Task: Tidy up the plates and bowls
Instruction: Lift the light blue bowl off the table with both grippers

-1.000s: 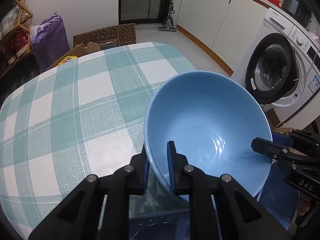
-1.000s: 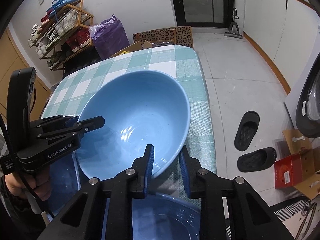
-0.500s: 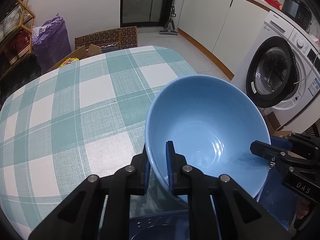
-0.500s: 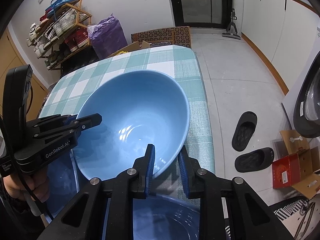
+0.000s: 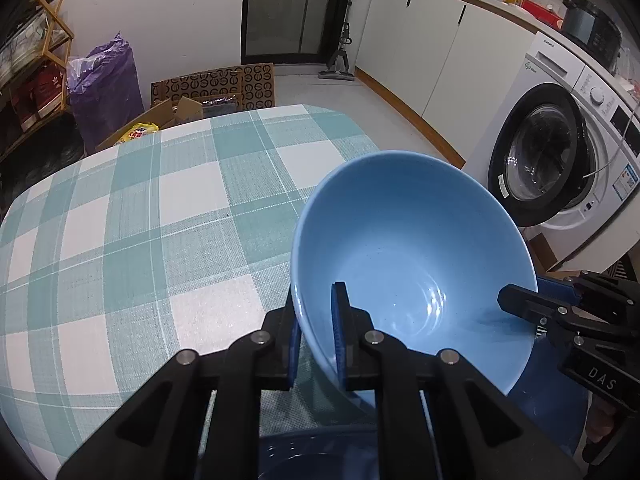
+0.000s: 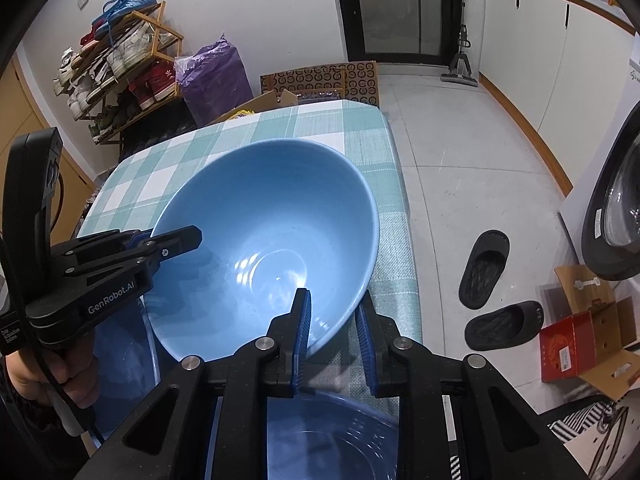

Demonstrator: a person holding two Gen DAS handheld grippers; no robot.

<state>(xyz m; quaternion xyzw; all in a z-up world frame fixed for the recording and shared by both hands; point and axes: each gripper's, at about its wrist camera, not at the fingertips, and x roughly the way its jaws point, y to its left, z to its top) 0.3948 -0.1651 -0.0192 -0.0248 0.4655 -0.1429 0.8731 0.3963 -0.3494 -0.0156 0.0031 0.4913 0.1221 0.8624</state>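
A light blue bowl [image 5: 412,256] is held tilted above the near right part of the desk [image 5: 140,216], which is covered by a teal and white checked cloth. Its rim is pinched on two sides. The left tongs [image 5: 318,312] are pressed together on the bowl's wall, one blue pad inside the bowl and the other outside. The right tongs [image 6: 332,320] are set astride the opposite rim in the same way, one pad inside and one outside; the inner pad is seen against the wall, though contact of the outer pad cannot be judged with certainty from this angle. In the right wrist view the left tongs [image 6: 192,240] are seen reaching over the bowl's left rim, held by a hand [image 6: 52,380] at the lower left. A darker blue basin [image 6: 332,436] is partly seen below the bowl, at the bottom edge of both views. A washing machine [image 5: 560,168] stands to the right, and two black slippers [image 6: 492,296] lie on the floor.
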